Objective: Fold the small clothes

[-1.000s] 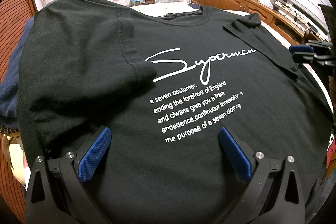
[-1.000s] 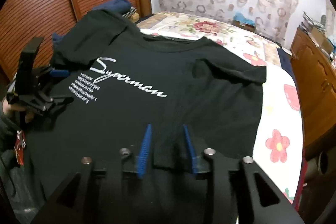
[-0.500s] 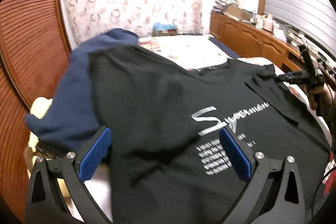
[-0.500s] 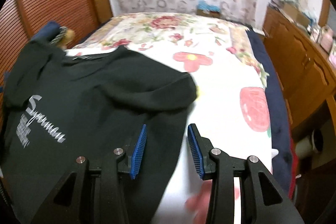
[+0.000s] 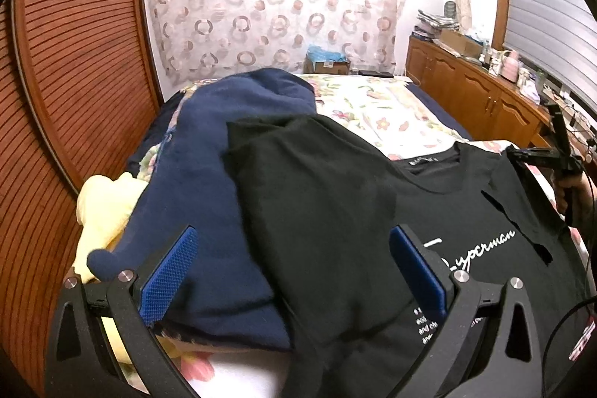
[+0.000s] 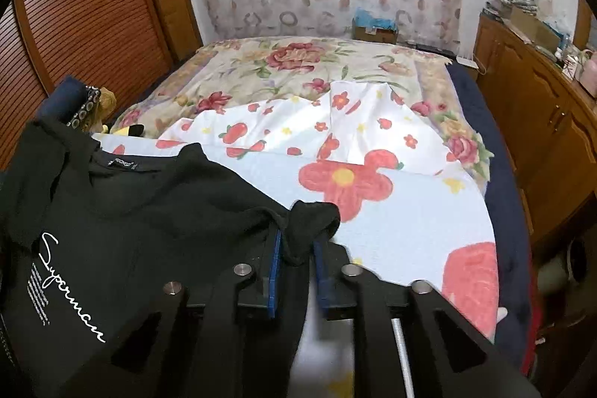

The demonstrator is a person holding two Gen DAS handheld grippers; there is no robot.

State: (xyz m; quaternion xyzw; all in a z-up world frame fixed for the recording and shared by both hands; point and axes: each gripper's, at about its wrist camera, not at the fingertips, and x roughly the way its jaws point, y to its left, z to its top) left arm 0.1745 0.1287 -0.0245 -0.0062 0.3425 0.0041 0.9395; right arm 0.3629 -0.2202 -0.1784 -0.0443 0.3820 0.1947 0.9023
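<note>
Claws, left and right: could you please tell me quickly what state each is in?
Left claw: open, holding nothing.
Right claw: closed on the black T-shirt, pinching its sleeve.

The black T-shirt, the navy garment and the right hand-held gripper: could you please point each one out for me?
black T-shirt (image 5: 335, 211), left wrist view, on the plain chest fabric.
navy garment (image 5: 209, 181), left wrist view, on its broad middle.
right hand-held gripper (image 6: 296, 258), right wrist view, midway between the blue fingertips, which pinch the shirt's sleeve.

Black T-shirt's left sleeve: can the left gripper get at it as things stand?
Probably yes. The left gripper is open and empty, and the black T-shirt sleeve lies on top of the navy garment right between its fingers, with nothing covering it.
</note>
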